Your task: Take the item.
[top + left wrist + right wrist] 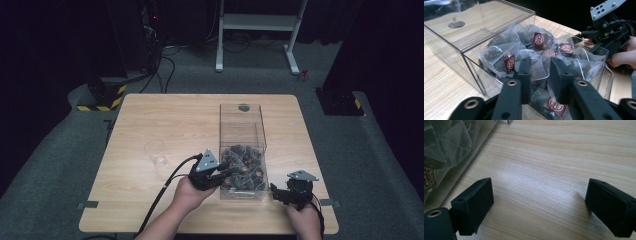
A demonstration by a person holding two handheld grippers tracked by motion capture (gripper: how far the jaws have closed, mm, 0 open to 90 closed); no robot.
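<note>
1. High view: the left gripper (223, 175) reached into the near end of the clear box (242, 116), among the tea bags (245, 165); the right gripper (281, 194) sat on the table (150, 115) beside the box.
2. Left gripper view: jaws narrowed around a tea bag (540, 70); a firm pinch could not be told.
3. Right gripper view: jaws stood wide apart, holding nothing.

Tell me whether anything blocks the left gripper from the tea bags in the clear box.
Nothing visible does. The left gripper reaches over the low near end of the clear box, jaws straddling a tea bag atop the pile. Whether they pinch it yet is unclear. The right gripper waits beside the box.
</note>
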